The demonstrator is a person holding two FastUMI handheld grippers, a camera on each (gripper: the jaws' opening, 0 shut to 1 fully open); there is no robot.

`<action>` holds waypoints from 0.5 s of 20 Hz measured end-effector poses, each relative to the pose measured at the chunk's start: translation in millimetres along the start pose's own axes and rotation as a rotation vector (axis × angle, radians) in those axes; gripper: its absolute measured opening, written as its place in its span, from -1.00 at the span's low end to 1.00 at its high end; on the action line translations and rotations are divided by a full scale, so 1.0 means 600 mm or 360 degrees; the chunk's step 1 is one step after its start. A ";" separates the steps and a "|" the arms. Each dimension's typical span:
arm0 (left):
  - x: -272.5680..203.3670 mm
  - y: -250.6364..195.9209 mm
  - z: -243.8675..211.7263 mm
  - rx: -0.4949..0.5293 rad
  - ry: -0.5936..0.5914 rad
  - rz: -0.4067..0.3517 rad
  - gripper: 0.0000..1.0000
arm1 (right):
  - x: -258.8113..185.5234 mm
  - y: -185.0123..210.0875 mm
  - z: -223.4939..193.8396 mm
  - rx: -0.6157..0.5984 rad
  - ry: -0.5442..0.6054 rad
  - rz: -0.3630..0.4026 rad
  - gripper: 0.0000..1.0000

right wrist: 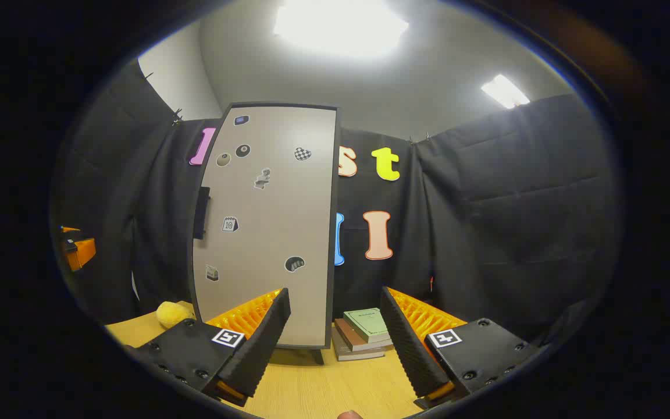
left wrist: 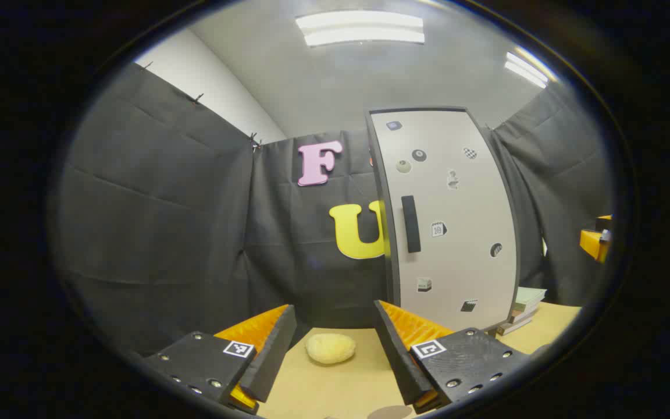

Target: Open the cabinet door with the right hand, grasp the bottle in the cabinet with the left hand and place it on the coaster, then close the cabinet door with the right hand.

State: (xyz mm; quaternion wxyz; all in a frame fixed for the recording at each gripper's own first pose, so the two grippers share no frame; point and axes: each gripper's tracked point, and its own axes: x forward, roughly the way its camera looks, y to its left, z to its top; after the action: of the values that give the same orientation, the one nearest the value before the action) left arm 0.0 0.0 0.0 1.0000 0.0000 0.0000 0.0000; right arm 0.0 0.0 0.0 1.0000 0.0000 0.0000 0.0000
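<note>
The tall cabinet [left wrist: 451, 221] stands on the wooden table with its pale grey door shut, so whatever is inside is hidden. A black vertical handle [left wrist: 410, 224] sits near the door's left edge; in the right gripper view the door [right wrist: 271, 221] and handle [right wrist: 201, 212] are close ahead. My left gripper [left wrist: 333, 308] is open and empty, low over the table to the left of the cabinet. My right gripper [right wrist: 335, 294] is open and empty in front of the door's lower right part. A flat brownish round edge [left wrist: 390, 412] at the bottom may be the coaster.
A yellow lumpy object [left wrist: 330, 348] lies on the table [left wrist: 323, 390] between my left fingers' line of sight, seen too as a yellow lump [right wrist: 173, 313]. A stack of books [right wrist: 364, 334] lies right of the cabinet. The other gripper [left wrist: 597, 241] shows far right.
</note>
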 end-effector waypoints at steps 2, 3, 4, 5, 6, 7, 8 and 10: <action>0.000 0.001 0.000 -0.0004 0.0007 0.0009 0.60 | 0.000 0.001 -0.003 0.0002 0.0003 0.0008 0.94; 0.001 0.002 -0.001 -0.0006 0.0009 0.0012 0.60 | 0.001 0.003 -0.001 0.0002 0.0003 0.0013 0.94; 0.000 0.003 0.000 -0.0005 0.0009 0.0016 0.60 | 0.002 0.005 0.001 0.0003 0.0003 0.0016 0.98; 0.000 0.002 -0.001 -0.0003 0.0011 0.0018 0.60 | 0.003 0.005 0.000 0.0006 0.0003 0.0020 0.94; 0.000 0.003 -0.001 -0.0002 0.0015 0.0020 0.60 | 0.004 0.008 0.001 0.0008 0.0003 0.0024 0.94; 0.001 0.004 -0.003 0.0000 0.0017 0.0024 0.60 | 0.005 0.010 0.001 0.0010 0.0003 0.0029 0.94; 0.000 0.004 -0.001 0.0000 0.0016 0.0026 0.65 | 0.006 0.012 0.002 0.0010 0.0004 0.0034 0.98; -0.001 0.003 0.001 0.0001 0.0010 0.0032 0.65 | 0.008 0.016 0.002 0.0013 0.0003 0.0044 0.98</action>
State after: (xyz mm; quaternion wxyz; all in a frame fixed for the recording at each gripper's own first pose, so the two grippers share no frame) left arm -0.4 2.0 0.7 0.9999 0.0004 0.0032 0.0099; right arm 4.9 9.6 1.5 0.9999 0.0040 0.0010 0.0138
